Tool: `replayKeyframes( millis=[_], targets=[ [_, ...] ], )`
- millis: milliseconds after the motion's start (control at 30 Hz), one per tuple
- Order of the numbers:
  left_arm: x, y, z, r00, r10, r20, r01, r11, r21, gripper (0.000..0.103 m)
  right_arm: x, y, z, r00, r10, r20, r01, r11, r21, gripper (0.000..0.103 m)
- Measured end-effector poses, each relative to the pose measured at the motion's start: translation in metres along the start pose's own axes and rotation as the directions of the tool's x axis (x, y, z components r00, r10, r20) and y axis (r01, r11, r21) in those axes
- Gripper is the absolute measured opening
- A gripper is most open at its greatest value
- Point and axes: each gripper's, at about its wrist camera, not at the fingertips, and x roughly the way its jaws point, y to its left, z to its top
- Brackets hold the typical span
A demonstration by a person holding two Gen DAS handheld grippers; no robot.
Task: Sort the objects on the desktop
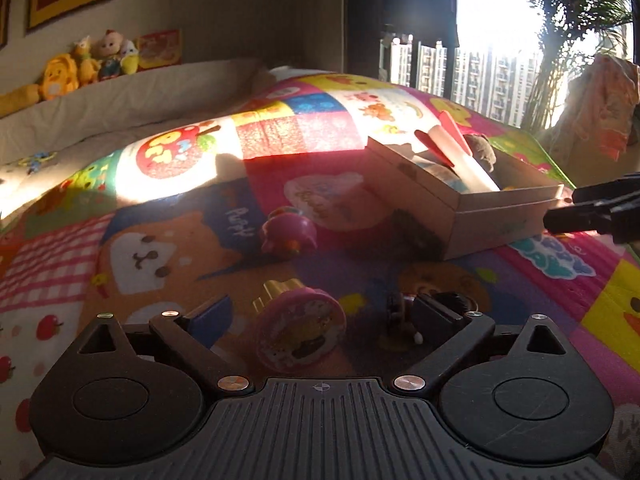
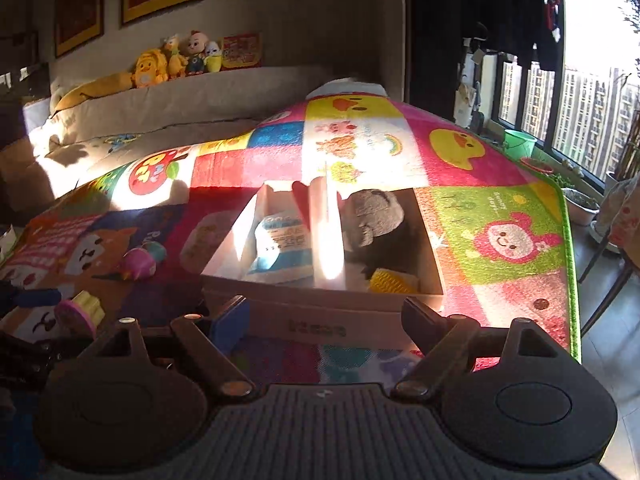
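Note:
A cardboard box (image 2: 320, 312) stands on the colourful play mat and holds a grey plush (image 2: 376, 216), a blue-white pack (image 2: 280, 240), a red-and-white toy plane (image 2: 324, 224) and a yellow piece (image 2: 386, 280). My right gripper (image 2: 324, 320) is open and empty, just in front of the box's near wall. My left gripper (image 1: 320, 316) is open, its fingers either side of a pink round stamp toy (image 1: 300, 328) lying on the mat. A pink round toy (image 1: 288, 234) lies farther out. The box also shows in the left wrist view (image 1: 460, 208).
A small dark figure (image 1: 400, 316) sits by my left gripper's right finger. Plush toys (image 2: 172, 62) line the grey sofa back. The mat's green edge (image 2: 570, 264) borders bare floor, with a green bucket (image 2: 518, 142) and plant pots by the window.

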Motion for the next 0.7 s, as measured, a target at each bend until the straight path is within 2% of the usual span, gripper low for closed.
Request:
replayKeyframes(
  millis=[100, 133, 167, 200, 300, 367, 433, 500, 533, 600, 700],
  targets=[
    [-0.002, 0.006, 0.0, 1.0, 0.023, 0.004, -0.023, 1.0, -0.015, 0.099, 0.008, 0.044, -0.011, 0.996, 0.088, -0.035, -0.09, 0.993, -0.077, 0.084],
    [-0.004, 0.008, 0.0, 1.0, 0.021, 0.008, -0.021, 1.0, -0.021, 0.099, 0.011, 0.055, -0.013, 0.994, 0.104, -0.046, -0.108, 0.989, -0.104, 0.079],
    [-0.005, 0.009, 0.0, 1.0, 0.021, 0.012, -0.021, 1.0, -0.023, 0.1, 0.014, 0.065, -0.014, 0.991, 0.117, -0.059, -0.124, 0.984, -0.127, 0.069],
    [-0.006, 0.01, 0.0, 1.0, 0.022, 0.017, -0.021, 0.999, -0.025, 0.1, 0.019, 0.076, -0.014, 0.988, 0.136, -0.078, -0.147, 0.977, -0.154, 0.065],
    [-0.009, 0.014, 0.0, 0.999, 0.029, 0.019, -0.028, 0.999, -0.037, 0.1, 0.03, 0.096, -0.013, 0.978, 0.181, -0.102, -0.197, 0.964, -0.179, 0.063],
    [-0.011, 0.017, -0.001, 0.999, 0.039, 0.018, -0.038, 0.998, -0.046, 0.1, 0.042, 0.103, -0.012, 0.97, 0.205, -0.134, -0.226, 0.96, -0.166, 0.062],
    [-0.015, 0.02, -0.002, 0.999, 0.034, 0.016, -0.033, 0.998, -0.058, 0.1, 0.053, 0.105, -0.014, 0.968, 0.196, -0.155, -0.22, 0.963, -0.156, 0.062],
    [-0.018, 0.02, -0.004, 0.999, 0.036, 0.017, -0.035, 0.998, -0.052, 0.1, 0.06, 0.103, -0.017, 0.962, 0.2, -0.183, -0.227, 0.964, -0.142, 0.054],
    [-0.019, 0.02, -0.004, 0.999, 0.036, 0.016, -0.036, 0.998, -0.048, 0.1, 0.063, 0.1, -0.019, 0.956, 0.21, -0.206, -0.238, 0.963, -0.122, 0.039],
    [-0.019, 0.018, -0.006, 0.999, 0.031, 0.011, -0.031, 0.998, -0.046, 0.1, 0.06, 0.091, -0.022, 0.954, 0.217, -0.206, -0.238, 0.968, -0.08, 0.04],
    [-0.016, 0.014, -0.009, 1.0, 0.018, -0.005, -0.018, 0.999, -0.041, 0.1, 0.047, 0.073, -0.027, 0.97, 0.165, -0.177, -0.179, 0.982, -0.065, 0.04]
  ],
)
